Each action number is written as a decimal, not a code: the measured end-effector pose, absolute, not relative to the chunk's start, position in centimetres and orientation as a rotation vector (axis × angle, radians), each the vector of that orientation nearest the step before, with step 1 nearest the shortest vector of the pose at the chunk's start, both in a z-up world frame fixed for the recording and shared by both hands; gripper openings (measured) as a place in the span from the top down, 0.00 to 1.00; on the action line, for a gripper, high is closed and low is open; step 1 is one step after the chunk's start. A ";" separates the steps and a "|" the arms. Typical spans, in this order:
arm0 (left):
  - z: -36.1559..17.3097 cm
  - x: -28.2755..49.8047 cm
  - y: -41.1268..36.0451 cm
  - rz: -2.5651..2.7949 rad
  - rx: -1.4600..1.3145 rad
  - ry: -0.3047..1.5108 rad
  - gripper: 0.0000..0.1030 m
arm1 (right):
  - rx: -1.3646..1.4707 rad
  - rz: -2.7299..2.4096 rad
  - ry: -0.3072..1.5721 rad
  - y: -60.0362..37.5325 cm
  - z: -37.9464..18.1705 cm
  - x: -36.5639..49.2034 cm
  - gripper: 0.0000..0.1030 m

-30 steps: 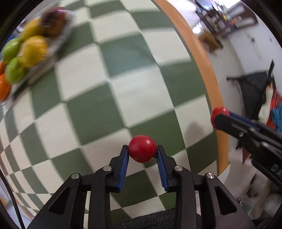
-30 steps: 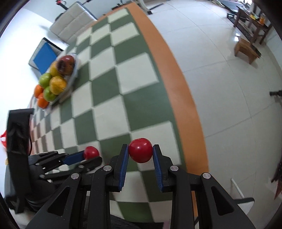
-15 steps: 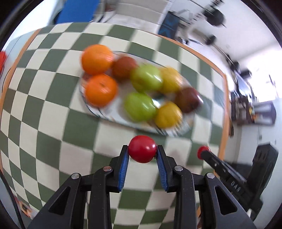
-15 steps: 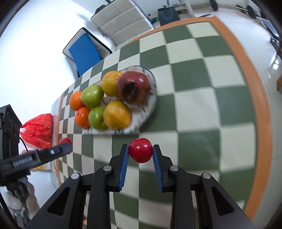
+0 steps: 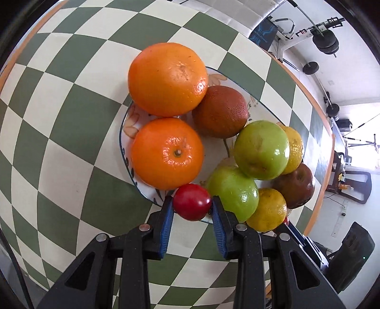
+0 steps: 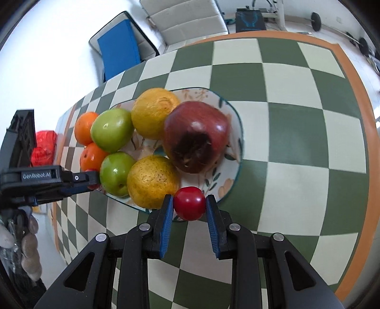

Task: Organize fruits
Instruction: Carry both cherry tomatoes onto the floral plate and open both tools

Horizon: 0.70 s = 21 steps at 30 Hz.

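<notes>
A flowered plate (image 5: 125,133) on the checked table carries two oranges (image 5: 167,78), two green apples (image 5: 261,149), yellow citrus, a brown-red fruit and a dark red apple (image 6: 196,135). My left gripper (image 5: 191,202) is shut on a small red fruit (image 5: 192,207) over the plate's near rim, between an orange and a green apple. My right gripper (image 6: 189,199) is shut on another small red fruit (image 6: 189,204) over the plate's (image 6: 223,183) opposite end, beside a yellow citrus (image 6: 152,180). Each gripper also shows in the other's view: right gripper (image 5: 285,222), left gripper (image 6: 93,178).
The table's orange border (image 6: 356,78) runs along the right and far sides. Behind it stand a white chair (image 6: 185,21) and a blue cushion (image 6: 118,50). A red bag (image 6: 44,147) lies off the left side. Weights (image 5: 325,40) sit on the floor.
Both grippers have come in from the open table to the plate, each still holding its red fruit. They now sit over opposite ends of the plate's rim.
</notes>
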State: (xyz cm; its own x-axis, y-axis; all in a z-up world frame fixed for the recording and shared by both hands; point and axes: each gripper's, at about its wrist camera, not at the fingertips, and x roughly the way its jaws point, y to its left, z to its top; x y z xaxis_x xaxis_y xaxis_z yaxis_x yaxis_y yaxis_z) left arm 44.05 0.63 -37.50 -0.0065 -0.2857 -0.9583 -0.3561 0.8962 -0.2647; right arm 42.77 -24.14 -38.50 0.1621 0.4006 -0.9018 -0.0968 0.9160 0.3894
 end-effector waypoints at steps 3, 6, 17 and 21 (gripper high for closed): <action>-37.5 44.0 0.6 0.055 -0.493 1.606 0.71 | 0.241 0.374 1.374 -23.6 -38.5 42.7 0.70; -37.5 44.0 0.8 0.061 -0.498 1.621 0.70 | 0.255 0.377 1.385 -23.8 -38.4 42.4 0.69; -33.8 42.5 0.7 0.111 -0.288 1.568 0.20 | 0.247 0.280 1.370 -24.7 -35.3 40.4 0.26; -31.5 40.7 0.9 0.141 -0.183 1.510 0.09 | 0.198 0.204 1.326 -24.1 -32.5 39.0 0.09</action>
State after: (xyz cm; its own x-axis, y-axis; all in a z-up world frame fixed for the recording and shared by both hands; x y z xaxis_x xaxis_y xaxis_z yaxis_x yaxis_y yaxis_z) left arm 40.73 0.91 -31.54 0.0572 -0.0209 -0.9981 -0.2051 0.9782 -0.0322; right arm 39.02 -24.11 -32.47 0.2299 0.2594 -0.9380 -0.0347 0.9654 0.2585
